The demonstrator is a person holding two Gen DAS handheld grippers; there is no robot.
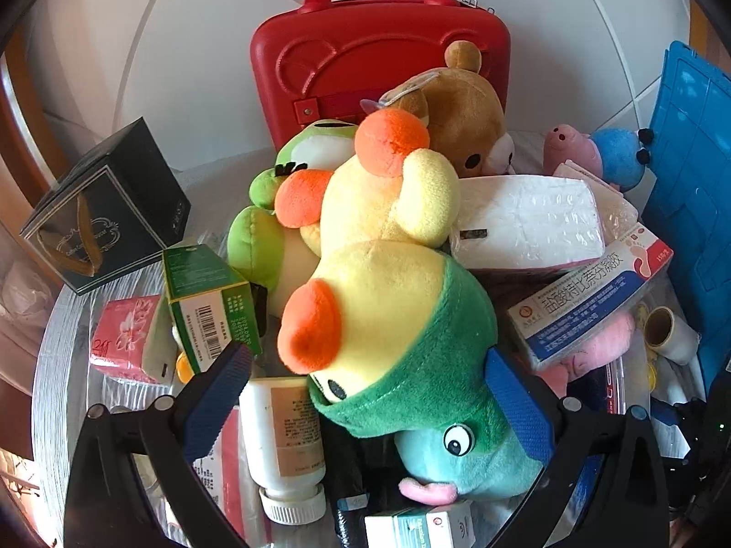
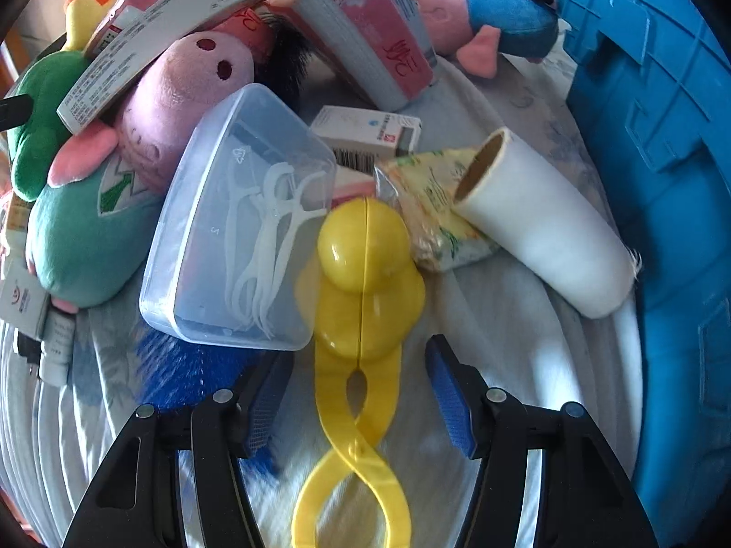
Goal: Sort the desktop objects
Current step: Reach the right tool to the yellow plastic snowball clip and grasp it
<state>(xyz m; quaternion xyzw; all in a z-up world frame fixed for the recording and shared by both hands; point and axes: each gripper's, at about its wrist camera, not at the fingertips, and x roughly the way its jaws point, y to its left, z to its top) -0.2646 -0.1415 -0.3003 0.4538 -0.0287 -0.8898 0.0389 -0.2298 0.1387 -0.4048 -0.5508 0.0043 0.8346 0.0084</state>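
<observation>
1. The left gripper (image 1: 365, 392) stands wide over the duck plush (image 1: 384, 301), its pads on either side and clear of it, lined up for a grab.
2. The right gripper (image 2: 361, 392) straddles the yellow mold (image 2: 365, 283) near its handles; the pads do not touch it.
3. The mold lies on the cloth (image 2: 502, 365) beside the floss box (image 2: 237, 228), near the blue bin (image 2: 662, 182), probably where sorted things go.

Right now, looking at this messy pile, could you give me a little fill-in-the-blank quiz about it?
1. The case with a handle behind the plush toys is ____.
2. The clear plastic box holds white dental ____.
3. The yellow plastic tool between the right gripper fingers is shaped like a ____.

Missing: red; floss picks; duck
</observation>
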